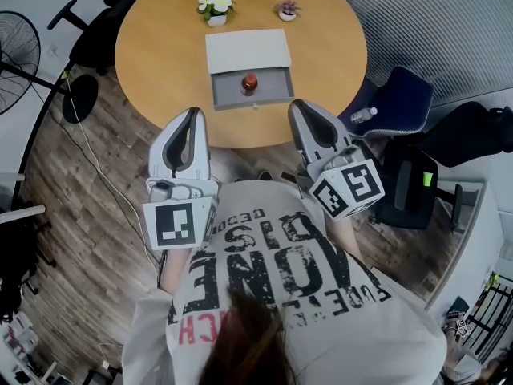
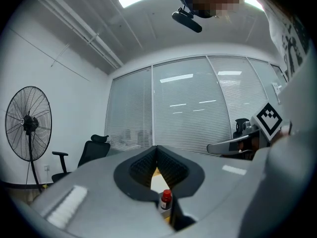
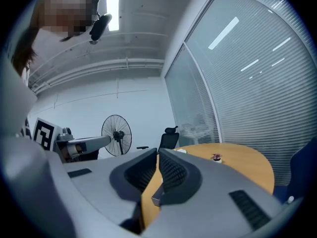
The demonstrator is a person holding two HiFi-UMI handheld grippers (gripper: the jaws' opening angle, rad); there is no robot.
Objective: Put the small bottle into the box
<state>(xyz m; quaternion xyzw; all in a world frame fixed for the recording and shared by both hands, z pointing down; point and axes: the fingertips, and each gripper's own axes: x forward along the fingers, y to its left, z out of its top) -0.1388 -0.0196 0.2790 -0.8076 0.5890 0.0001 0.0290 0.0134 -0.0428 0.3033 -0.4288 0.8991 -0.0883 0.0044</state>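
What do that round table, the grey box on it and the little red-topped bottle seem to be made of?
The table looks like wood or a wood-look laminate: warm orange-brown, smooth, with a low sheen. The box is a matte grey tray under a white top, perhaps plastic or card; the look leaves it open. The small bottle has a red cap that looks like plastic; its body is too small to judge.

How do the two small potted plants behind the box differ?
The left potted plant is bigger and bushier than the right potted plant. The left one has white blooms with green leaves; the right one looks pinkish-purple. The left one stands beyond the box's left corner, the right one beyond its right corner. Both stand upright on the round table, clear of the box.
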